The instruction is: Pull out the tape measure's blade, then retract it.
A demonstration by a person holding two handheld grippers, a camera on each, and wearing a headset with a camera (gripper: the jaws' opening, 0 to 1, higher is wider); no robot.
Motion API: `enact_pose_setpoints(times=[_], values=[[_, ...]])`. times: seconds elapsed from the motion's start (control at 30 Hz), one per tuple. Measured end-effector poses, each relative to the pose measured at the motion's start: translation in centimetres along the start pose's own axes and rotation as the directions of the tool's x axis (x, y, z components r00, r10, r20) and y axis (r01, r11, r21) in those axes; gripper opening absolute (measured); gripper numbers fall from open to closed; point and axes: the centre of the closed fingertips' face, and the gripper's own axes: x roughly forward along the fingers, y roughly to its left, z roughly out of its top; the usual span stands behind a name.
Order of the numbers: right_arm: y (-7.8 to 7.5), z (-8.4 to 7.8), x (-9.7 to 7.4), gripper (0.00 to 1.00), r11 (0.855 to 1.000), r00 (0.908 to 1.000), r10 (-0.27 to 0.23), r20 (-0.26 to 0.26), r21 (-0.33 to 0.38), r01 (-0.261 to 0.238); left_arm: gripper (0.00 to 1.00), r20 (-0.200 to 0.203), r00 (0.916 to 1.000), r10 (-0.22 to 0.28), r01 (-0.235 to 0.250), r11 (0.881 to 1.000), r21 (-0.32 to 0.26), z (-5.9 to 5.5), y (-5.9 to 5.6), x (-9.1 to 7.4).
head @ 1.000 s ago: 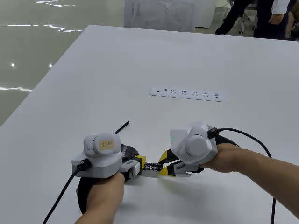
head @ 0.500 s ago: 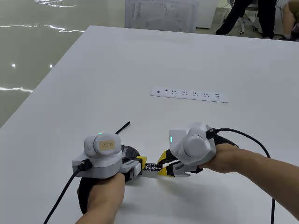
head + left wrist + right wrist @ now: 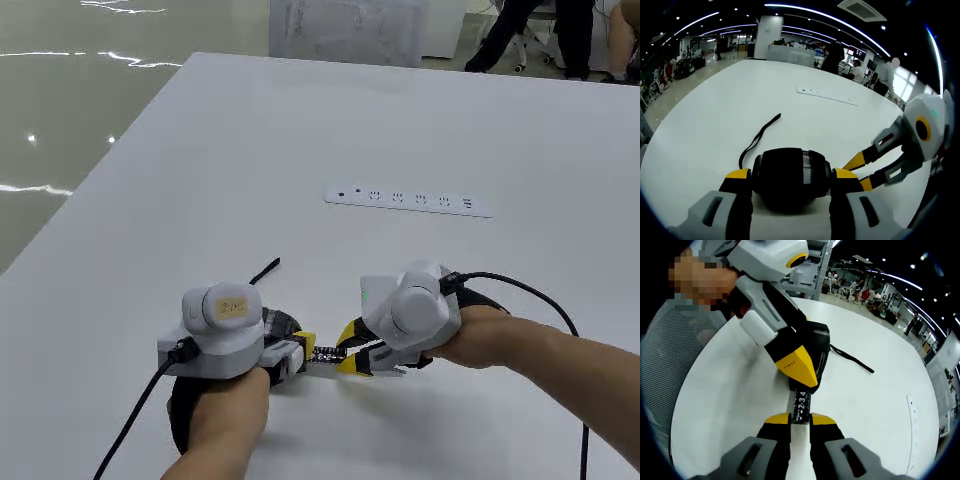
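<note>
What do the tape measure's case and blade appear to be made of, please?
The case looks like black plastic or rubber, matte with a dull sheen. The blade is a thin flat strip, black with white numerals, likely coated metal, though that is unconfirmed.

Both forearms reach inward, low over the counter (image 3: 300, 150). The left gripper (image 3: 300, 350) clamps the tape measure (image 3: 790, 175). The right gripper (image 3: 350, 360) pinches its blade (image 3: 801, 407).

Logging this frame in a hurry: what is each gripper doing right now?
Left gripper: shut on the tape measure, jaws on either side of its black case.
Right gripper: shut on the blade, a short length drawn out.
</note>
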Motion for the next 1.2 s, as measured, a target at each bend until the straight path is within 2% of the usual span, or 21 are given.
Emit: enact_pose_setpoints(times=[0.03,0.17,0.23,0.37,0.9,1.2], values=[[0.0,0.0,0.0,0.12,1.000,1.0000,0.000,0.001,0.000,0.000,0.58,0.001,1.0000,0.000,0.000,1.000,0.000,-0.4,-0.2,-0.5],[0.1,0.3,0.2,0.13,1.000,1.0000,0.001,0.003,0.000,-0.001,0.58,0.001,1.0000,-0.001,0.001,1.000,0.001,0.0,0.1,-0.2],[0.1,0.4,0.2,0.13,1.000,1.0000,0.000,0.005,0.002,0.000,0.58,0.000,1.0000,-0.004,0.004,1.000,0.002,0.1,-0.2,0.1],[0.0,0.6,0.5,0.13,1.000,1.0000,-0.001,0.007,0.000,0.001,0.58,0.000,1.0000,-0.003,0.003,1.000,-0.001,-0.2,-0.1,-0.4],[-0.3,1.5,1.3,0.13,1.000,0.9999,-0.003,0.016,-0.001,0.003,0.58,-0.002,1.0000,-0.008,0.008,1.000,-0.007,0.0,0.3,0.0],[-0.4,1.8,1.8,0.13,1.000,0.9998,-0.006,0.017,0.005,0.005,0.58,0.000,1.0000,-0.006,0.006,1.000,-0.009,-0.2,0.1,-0.2]])
